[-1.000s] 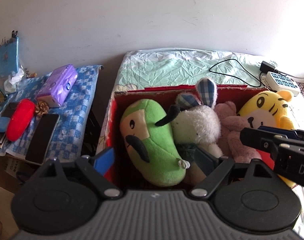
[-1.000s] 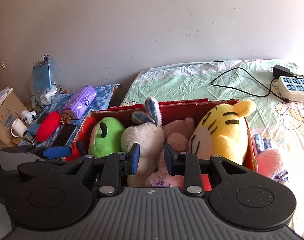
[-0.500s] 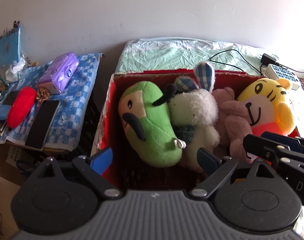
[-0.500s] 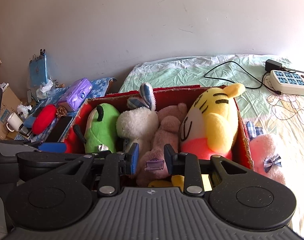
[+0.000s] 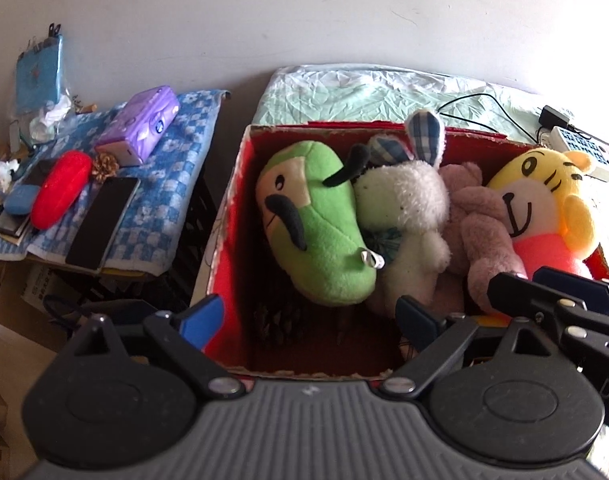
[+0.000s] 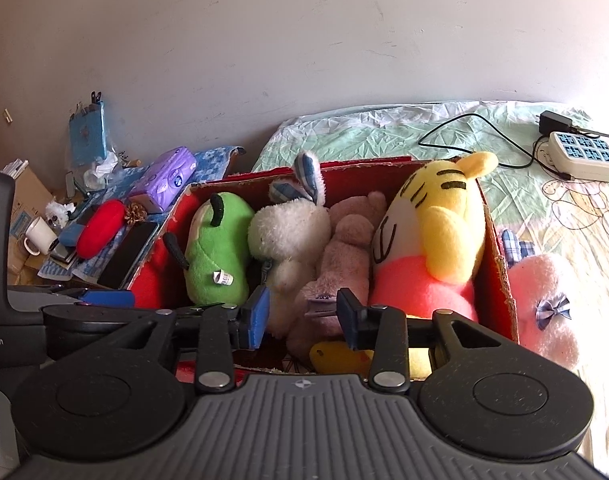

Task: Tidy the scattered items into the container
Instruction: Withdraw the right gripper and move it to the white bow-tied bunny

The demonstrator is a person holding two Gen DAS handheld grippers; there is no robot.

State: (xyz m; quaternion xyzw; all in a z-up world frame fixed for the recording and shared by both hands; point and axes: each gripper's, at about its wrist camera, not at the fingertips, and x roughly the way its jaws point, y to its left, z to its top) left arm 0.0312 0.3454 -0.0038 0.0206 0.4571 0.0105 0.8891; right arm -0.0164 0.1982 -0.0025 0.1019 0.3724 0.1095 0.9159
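On the bed, the red cardboard box (image 6: 494, 240) brims with plush toys; left tool (image 5: 310, 316) gapes wide, right tool (image 6: 302, 316) narrow, both empty.

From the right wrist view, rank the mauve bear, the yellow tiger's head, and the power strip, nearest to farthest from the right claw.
1. Mauve bear: in the red box, just beyond the right claw, dead ahead.
2. Tiger's head: farther back in the box, ahead and to the right.
3. Power strip: on the bed, far right, well beyond the box.
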